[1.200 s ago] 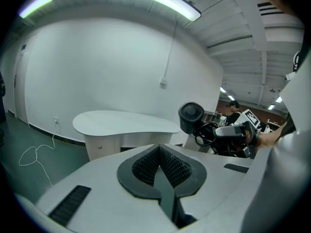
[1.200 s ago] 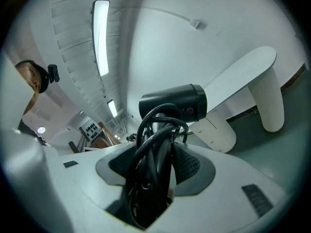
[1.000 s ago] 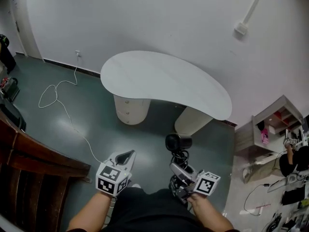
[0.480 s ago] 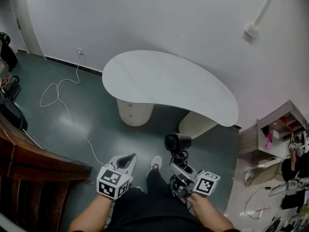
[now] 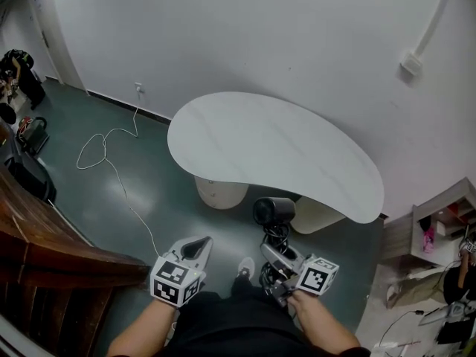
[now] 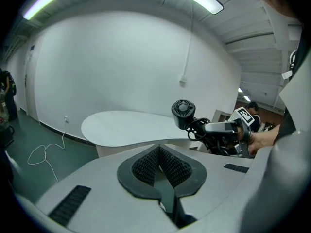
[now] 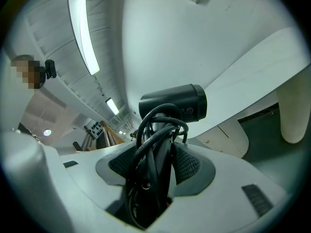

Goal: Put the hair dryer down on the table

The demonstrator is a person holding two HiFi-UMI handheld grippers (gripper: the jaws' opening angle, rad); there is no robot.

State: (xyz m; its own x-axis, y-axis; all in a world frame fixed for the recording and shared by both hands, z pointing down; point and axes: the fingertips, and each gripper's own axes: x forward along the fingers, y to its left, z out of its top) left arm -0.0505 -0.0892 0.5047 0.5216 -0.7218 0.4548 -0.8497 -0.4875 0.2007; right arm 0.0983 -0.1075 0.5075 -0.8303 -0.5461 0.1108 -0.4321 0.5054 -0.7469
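A black hair dryer (image 5: 274,210) with its cord wound round the handle stands upright in my right gripper (image 5: 274,255), which is shut on the handle. Its head reaches the near edge of the white kidney-shaped table (image 5: 275,151). In the right gripper view the hair dryer (image 7: 175,103) fills the space between the pads of the right gripper (image 7: 155,164), with the table (image 7: 257,76) beyond. My left gripper (image 5: 195,244) hangs shut and empty over the floor at the left. The left gripper view shows the left gripper (image 6: 160,166), the hair dryer (image 6: 183,113) and the table (image 6: 121,127).
The table rests on two cream pedestals (image 5: 219,192). A white cable (image 5: 104,147) loops over the green floor from a wall socket. Dark wooden furniture (image 5: 44,251) stands at the near left, a low shelf unit (image 5: 439,214) at the right, dark bags (image 5: 30,177) at far left.
The table has come nearer in the head view, and the hair dryer's head now reaches its near edge. Both grippers keep their places and states.
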